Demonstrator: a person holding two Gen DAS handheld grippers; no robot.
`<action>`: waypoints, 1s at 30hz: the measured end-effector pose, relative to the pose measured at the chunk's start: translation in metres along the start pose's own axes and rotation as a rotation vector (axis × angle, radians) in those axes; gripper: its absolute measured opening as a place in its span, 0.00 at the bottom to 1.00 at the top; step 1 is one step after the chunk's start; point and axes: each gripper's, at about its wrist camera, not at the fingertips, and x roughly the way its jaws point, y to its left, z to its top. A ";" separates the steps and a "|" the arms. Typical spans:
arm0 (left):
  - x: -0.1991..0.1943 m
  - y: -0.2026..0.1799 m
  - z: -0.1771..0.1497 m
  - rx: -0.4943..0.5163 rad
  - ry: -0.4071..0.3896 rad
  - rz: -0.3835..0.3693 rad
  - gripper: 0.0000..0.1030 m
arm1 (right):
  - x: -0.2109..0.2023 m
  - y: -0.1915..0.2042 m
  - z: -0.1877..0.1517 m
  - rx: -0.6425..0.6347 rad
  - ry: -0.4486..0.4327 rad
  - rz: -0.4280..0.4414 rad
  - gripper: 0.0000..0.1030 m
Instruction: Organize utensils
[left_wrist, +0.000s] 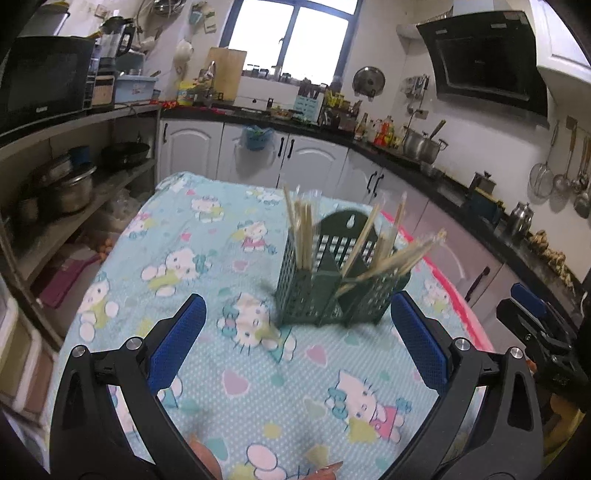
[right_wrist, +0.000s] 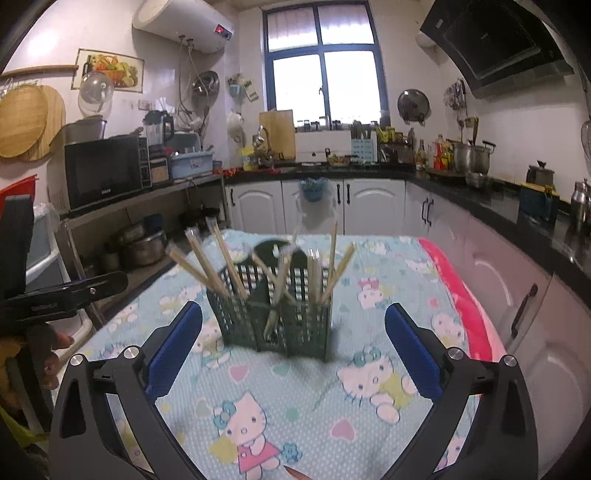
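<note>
A dark green slotted utensil holder (left_wrist: 332, 291) stands on the table covered with a light blue cartoon-cat cloth (left_wrist: 207, 243). Several wrapped wooden chopsticks (left_wrist: 301, 229) stick out of its compartments, some leaning right. It also shows in the right wrist view (right_wrist: 275, 314) with chopsticks (right_wrist: 218, 258) fanning out. My left gripper (left_wrist: 297, 339) is open and empty, just in front of the holder. My right gripper (right_wrist: 293, 343) is open and empty, its blue pads on either side of the holder's near face. The right gripper's body (left_wrist: 539, 332) shows at the right edge of the left wrist view.
A pink edge (right_wrist: 465, 302) runs along the table's right side. Kitchen counters with white cabinets (right_wrist: 369, 203) lie behind and to the right. An open shelf with pots (left_wrist: 66, 188) and a microwave (left_wrist: 44, 77) stands at the left. The left gripper's body (right_wrist: 62, 291) is at the left.
</note>
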 end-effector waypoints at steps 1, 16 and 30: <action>0.001 -0.001 -0.004 0.006 0.003 0.008 0.90 | 0.001 0.001 -0.004 -0.006 0.005 -0.006 0.94; 0.013 -0.010 -0.061 0.068 -0.009 0.100 0.90 | -0.003 0.011 -0.059 -0.062 -0.054 -0.065 0.94; -0.001 -0.018 -0.069 0.082 -0.135 0.039 0.90 | -0.020 0.005 -0.067 0.010 -0.194 -0.104 0.94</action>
